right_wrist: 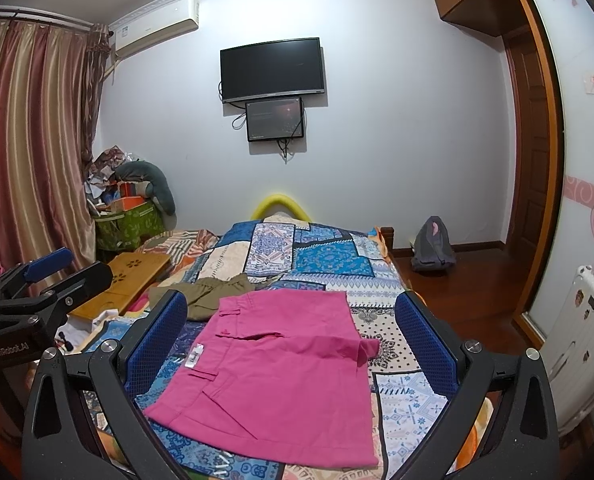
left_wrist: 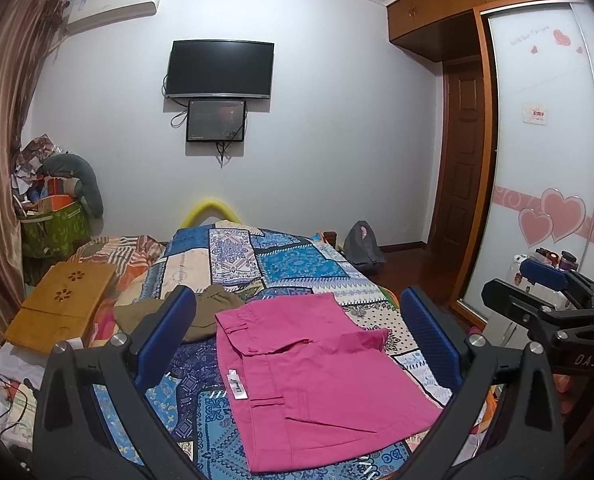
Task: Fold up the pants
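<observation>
Pink pants (left_wrist: 321, 380) lie folded flat on the patchwork bedspread (left_wrist: 297, 268), a white label showing at the waistband; they also show in the right wrist view (right_wrist: 281, 372). My left gripper (left_wrist: 297, 336) is open and empty, held above the pants. My right gripper (right_wrist: 293, 340) is open and empty too, above the same pants. The right gripper shows at the right edge of the left wrist view (left_wrist: 545, 292); the left gripper shows at the left of the right wrist view (right_wrist: 53, 272).
Crumpled olive-brown pants (left_wrist: 201, 312) lie just behind the pink ones. A wooden lap tray (left_wrist: 61, 308) rests at the bed's left. A grey bag (right_wrist: 433, 252) sits on the floor, a white suitcase (right_wrist: 585, 344) at right, a cluttered green bin (right_wrist: 129, 224) by the curtain.
</observation>
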Tool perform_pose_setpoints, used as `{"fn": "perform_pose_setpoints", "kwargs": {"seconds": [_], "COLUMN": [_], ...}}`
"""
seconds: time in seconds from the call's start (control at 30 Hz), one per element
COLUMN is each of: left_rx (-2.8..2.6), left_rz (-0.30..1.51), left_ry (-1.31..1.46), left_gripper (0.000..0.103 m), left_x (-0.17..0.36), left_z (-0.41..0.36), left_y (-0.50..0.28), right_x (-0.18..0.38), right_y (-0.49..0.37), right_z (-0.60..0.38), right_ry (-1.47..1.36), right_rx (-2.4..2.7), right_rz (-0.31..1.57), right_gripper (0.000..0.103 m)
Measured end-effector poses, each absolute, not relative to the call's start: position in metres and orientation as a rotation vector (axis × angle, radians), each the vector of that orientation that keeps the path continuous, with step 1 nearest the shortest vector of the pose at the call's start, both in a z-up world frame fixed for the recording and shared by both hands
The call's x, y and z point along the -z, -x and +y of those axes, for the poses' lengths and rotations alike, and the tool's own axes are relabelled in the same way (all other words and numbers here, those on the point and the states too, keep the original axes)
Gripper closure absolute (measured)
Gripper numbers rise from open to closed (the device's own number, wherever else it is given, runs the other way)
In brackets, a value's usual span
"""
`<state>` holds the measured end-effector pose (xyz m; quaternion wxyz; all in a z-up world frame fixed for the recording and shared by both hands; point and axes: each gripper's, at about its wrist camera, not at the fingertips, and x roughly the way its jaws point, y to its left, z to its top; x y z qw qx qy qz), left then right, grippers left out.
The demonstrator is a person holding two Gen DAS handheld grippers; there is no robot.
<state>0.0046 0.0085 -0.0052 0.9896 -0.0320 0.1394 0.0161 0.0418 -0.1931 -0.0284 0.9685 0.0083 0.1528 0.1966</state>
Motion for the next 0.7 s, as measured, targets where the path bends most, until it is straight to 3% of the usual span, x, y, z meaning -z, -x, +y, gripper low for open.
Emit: {"fn": "perform_pose_setpoints", "kwargs": {"seconds": [0.7], "left_rx": [-0.039], "left_rz": [0.28], "left_ry": [0.067], "left_gripper": [0.0], "left_x": [0.0046], "left_z": [0.0118], "left_y": [-0.0046], "right_x": [0.0304], "right_y": [-0.0436], "right_z": [-0.1939], "right_ry": [-0.019], "right_rx": [-0.404], "right_rz": [0.311], "right_gripper": [0.0]}}
